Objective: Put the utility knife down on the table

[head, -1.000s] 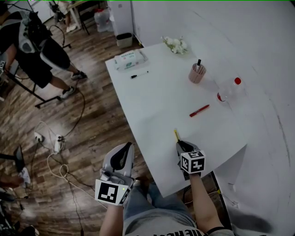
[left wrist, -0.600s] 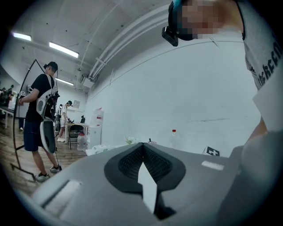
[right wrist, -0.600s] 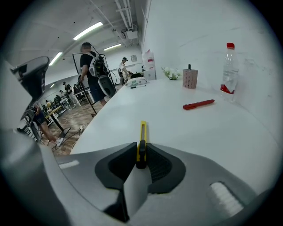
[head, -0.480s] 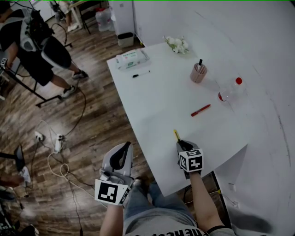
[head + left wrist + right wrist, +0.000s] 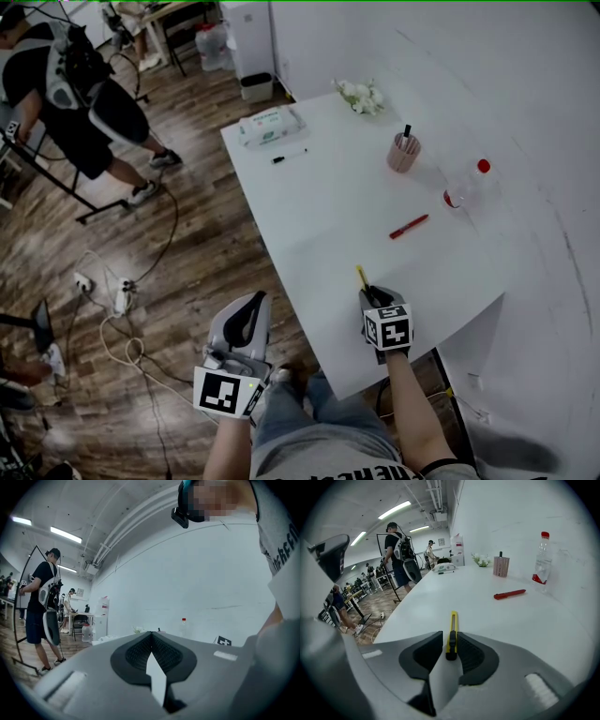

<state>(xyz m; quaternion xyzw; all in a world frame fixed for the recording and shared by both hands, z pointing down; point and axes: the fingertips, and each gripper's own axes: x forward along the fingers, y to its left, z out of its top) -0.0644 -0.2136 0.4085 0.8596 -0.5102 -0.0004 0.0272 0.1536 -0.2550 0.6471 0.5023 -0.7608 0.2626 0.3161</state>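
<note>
Yellow utility knife (image 5: 452,629) pinched in right gripper (image 5: 450,641), seemingly just above table (image 5: 511,620), lower centre; a high release risks bouncing. Left gripper (image 5: 151,637) closed, empty.

A red marker (image 5: 408,226) lies on its own, well apart from a clear bottle (image 5: 466,186) with a red cap that stands upright near the wall. Further along there is a pink pen cup (image 5: 403,152) with a dark pen (image 5: 406,129) sticking out of it, then a bunch of white flowers (image 5: 362,95) at the far corner. A pack of wipes (image 5: 270,125) sits by the far left edge, with a black marker (image 5: 289,156) just beside it. Out on the wooden floor (image 5: 206,234) a person in black (image 5: 75,94) stands, and power strips (image 5: 120,298) lie among looping white cables (image 5: 122,347).
</note>
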